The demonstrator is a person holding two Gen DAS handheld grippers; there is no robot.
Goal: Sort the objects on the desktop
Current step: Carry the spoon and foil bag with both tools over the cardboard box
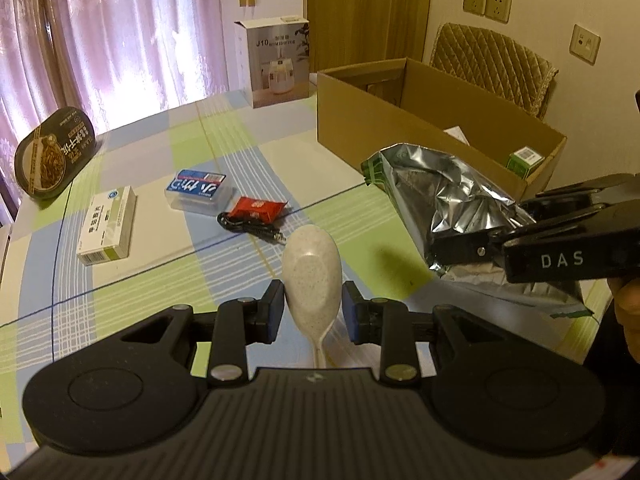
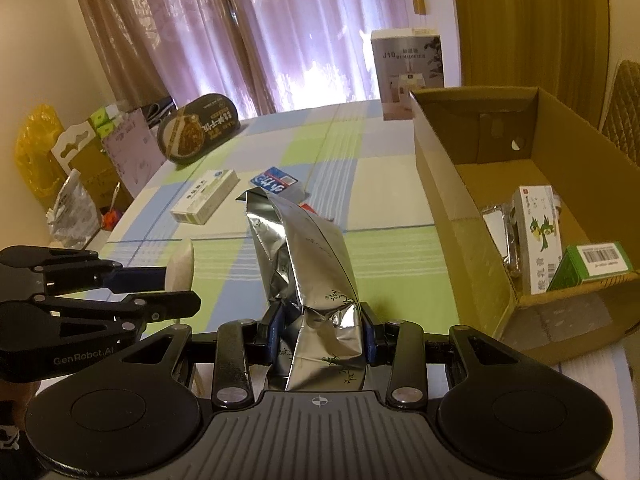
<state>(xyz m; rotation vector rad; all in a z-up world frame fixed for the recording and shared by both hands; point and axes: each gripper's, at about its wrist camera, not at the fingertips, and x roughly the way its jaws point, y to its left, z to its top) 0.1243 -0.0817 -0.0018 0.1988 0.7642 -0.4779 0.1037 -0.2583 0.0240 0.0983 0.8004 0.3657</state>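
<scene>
Tablecloth [image 1: 168, 248] in green, blue and cream checks covers the table. Toward its far right edge stands an open cardboard box [image 2: 448, 184] with small packets lying inside; a humidifier carton [image 1: 276, 60] stands upright at the far edge, and a dark oval food tray [image 1: 52, 156] leans at the far left corner. Held above the near right part of the cloth is a crumpled silver foil bag [image 2: 312, 280], pinched by the right gripper [image 2: 322, 334], its blue pads pressed into the foil. Left gripper [image 1: 313, 304] pinches a speckled white spoon [image 1: 313, 272], bowl pointing forward. A white medicine box [image 1: 107, 226], a blue-labelled clear case [image 1: 198, 192], a red sachet [image 1: 258, 208] and a black cable [image 1: 248, 229] lie mid-cloth.
</scene>
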